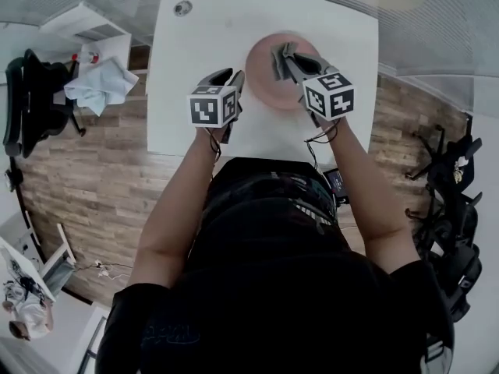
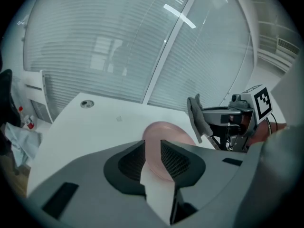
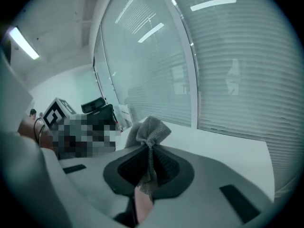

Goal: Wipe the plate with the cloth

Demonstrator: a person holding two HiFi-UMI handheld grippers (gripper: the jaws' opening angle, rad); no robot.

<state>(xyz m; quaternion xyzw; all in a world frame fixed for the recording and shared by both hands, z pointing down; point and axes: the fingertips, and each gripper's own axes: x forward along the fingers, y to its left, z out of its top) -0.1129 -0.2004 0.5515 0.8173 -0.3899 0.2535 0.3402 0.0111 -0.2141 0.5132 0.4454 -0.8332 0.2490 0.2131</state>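
Note:
A round pink plate [image 1: 263, 88] lies on the white table [image 1: 195, 45], toward its far right. My right gripper [image 1: 284, 55] hangs above the plate, shut on a bunched grey cloth [image 1: 278, 62]. In the right gripper view the cloth [image 3: 151, 131] sticks up from between the closed pads. My left gripper [image 1: 234, 79] hovers over the table just left of the plate, its jaws apart with nothing between them. In the left gripper view the plate [image 2: 164, 129] shows through the gap of the left gripper [image 2: 152, 150], and the cloth [image 2: 198, 119] hangs at the right.
A small round fitting [image 1: 182, 8] sits in the table's far left corner. Left of the table a white cabinet carries a crumpled light blue cloth [image 1: 100, 84], with a black chair [image 1: 31, 100] beyond it. More dark chairs [image 1: 452, 209] stand at the right on the wood floor.

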